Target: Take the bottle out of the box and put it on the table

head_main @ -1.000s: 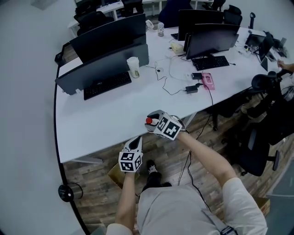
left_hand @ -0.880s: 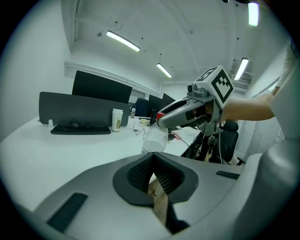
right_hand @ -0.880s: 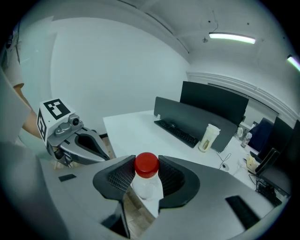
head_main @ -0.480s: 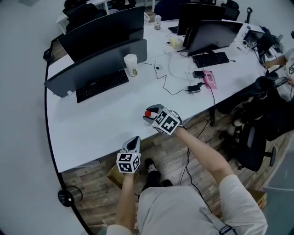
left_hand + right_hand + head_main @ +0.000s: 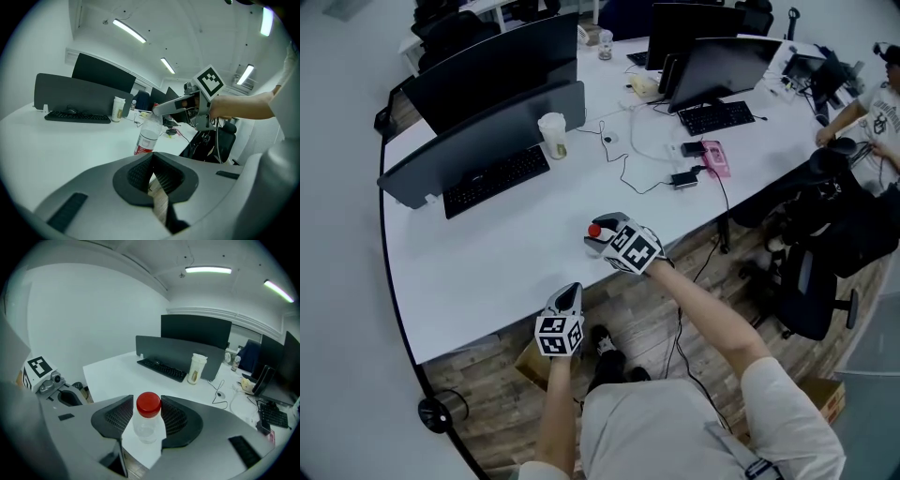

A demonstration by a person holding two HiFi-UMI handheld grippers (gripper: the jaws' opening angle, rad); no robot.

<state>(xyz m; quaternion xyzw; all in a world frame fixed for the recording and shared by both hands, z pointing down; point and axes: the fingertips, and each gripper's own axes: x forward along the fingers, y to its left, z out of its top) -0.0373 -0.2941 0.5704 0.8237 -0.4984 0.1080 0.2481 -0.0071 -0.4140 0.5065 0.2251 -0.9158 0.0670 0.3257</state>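
One bottle (image 5: 147,136), seemingly farther onto table (image 5: 487,253), inside opening right gripper (image 5: 148,414); left gripper (image 5: 153,171) closed.

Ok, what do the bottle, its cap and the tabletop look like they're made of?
Bottle: clear plastic, probably; you see through it, with a red-and-white printed label.
Cap: red opaque plastic, slight sheen.
Tabletop: smooth white matte surface, likely laminate; can't confirm.

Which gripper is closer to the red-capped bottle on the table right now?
Right. The right gripper has its opening jaws either side of the bottle standing on the table; the left gripper hangs beyond the table's near edge, shut, apart from it.
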